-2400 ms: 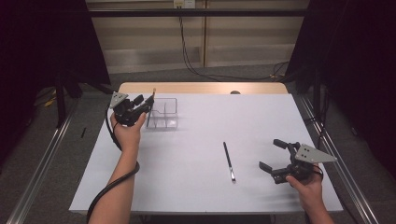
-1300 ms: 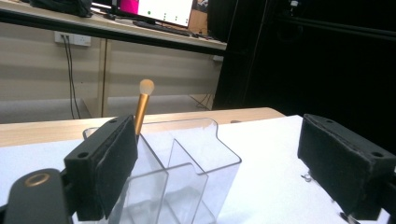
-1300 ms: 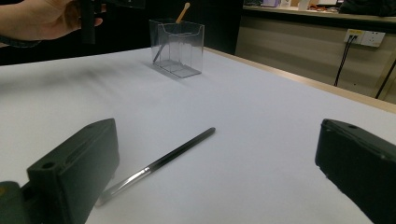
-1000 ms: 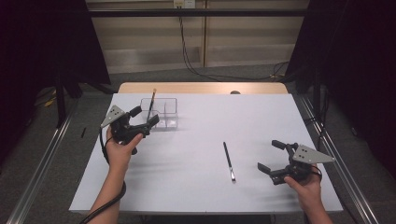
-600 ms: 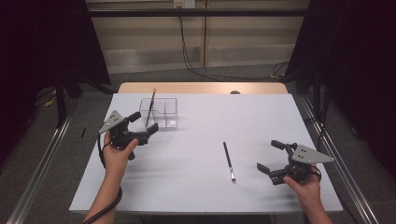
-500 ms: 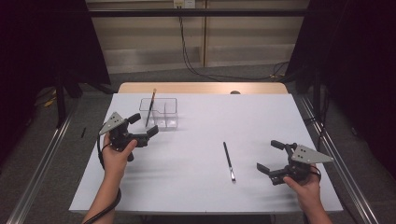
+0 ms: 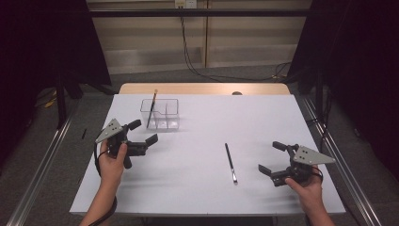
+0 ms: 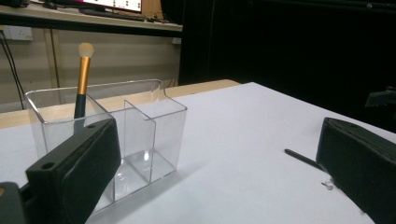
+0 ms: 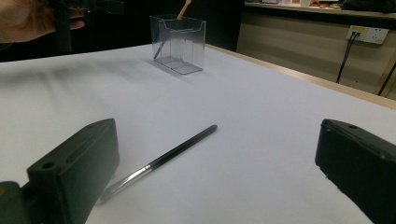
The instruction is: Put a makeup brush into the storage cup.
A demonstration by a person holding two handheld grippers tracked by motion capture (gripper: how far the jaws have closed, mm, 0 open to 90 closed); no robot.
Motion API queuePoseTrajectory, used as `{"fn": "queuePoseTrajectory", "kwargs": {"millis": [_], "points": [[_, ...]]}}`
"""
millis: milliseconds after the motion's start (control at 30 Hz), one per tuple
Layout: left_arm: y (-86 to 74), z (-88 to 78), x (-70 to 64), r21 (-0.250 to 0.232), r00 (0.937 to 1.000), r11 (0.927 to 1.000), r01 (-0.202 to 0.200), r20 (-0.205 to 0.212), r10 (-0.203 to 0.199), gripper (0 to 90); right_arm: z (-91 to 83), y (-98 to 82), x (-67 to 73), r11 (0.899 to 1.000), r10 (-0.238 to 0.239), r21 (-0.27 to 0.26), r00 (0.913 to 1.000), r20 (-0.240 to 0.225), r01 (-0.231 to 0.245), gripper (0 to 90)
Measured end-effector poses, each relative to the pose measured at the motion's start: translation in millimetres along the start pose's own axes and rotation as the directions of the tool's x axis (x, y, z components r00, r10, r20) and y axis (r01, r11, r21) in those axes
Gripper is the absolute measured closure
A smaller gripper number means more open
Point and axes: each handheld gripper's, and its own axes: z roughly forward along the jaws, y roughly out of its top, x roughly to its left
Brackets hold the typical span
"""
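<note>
The left gripper [image 7: 143, 133] sits just in front of the clear organizer box [image 7: 159, 114], jaws spread wide with nothing between them. They've only just finished opening, and the gold-handled brush [image 7: 151, 109] is already standing in the box's left compartment, leaning against the wall with its pale tip poking up over the rim. In the left gripper view you get the box right up close, but the near jaw blocks the lower left corner of it, so where the brush's bottom end rests is hard to make out (the clear walls and reflections don't help either).

The right gripper [image 7: 273, 159] is over on the right side of the white table [image 7: 197, 188], also wide open and empty. The black brush [image 7: 230, 162] lies flat on the table a little to its left, not touching it. In the right gripper view the brush runs diagonally between the two jaws, and its bristle end slides behind the near jaw, so that end is partly cut off. The far end of the same brush pokes into the left gripper view too, next to the far jaw.

The person's left hand [image 9: 28, 18] shows at the top corner of the right gripper view, cropped and a bit blurry.
</note>
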Motion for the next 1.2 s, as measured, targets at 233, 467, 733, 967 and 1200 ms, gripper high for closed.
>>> {"fn": "queuePoseTrajectory", "kwargs": {"millis": [233, 467, 733, 967, 1200], "points": [[-4.0, -10.2, -2.7, 0.014, 0.9997, 0.9996, -0.024, 0.007, 0.024, 0.0, 0.6, -0.1, 0.1, 1.0, 0.002, -0.001, 1.0, 0.0, -0.002, 0.0], [-5.8, -18.2, -5.9, 0.028, 0.9995, 0.9991, -0.033, 0.006, 0.033, 0.0, -0.2, 0.2, -0.1, 1.0, -0.002, -0.001, 1.0, 0.0, 0.002, 0.0], [-7.8, -25.1, -7.4, 0.032, 0.9989, 0.9985, -0.045, 0.009, 0.045, 0.0, -0.7, 0.3, -0.6, 1.0, -0.004, -0.003, 1.0, 0.002, 0.004, 0.0], [-10.0, -32.0, -10.0, 0.038, 0.9985, 0.9978, -0.055, 0.01, 0.055, 0.0, -0.5, 0.2, -0.7, 1.0, -0.004, -0.002, 1.0, 0.002, 0.004, 0.0], [-13.1, -39.9, -11.9, 0.053, 0.9973, 0.9959, -0.074, 0.007, 0.074, 0.0, -0.4, 0.3, -1.1, 1.0, -0.004, 0.0, 1.0, 0.003, 0.004, 0.0]]}}
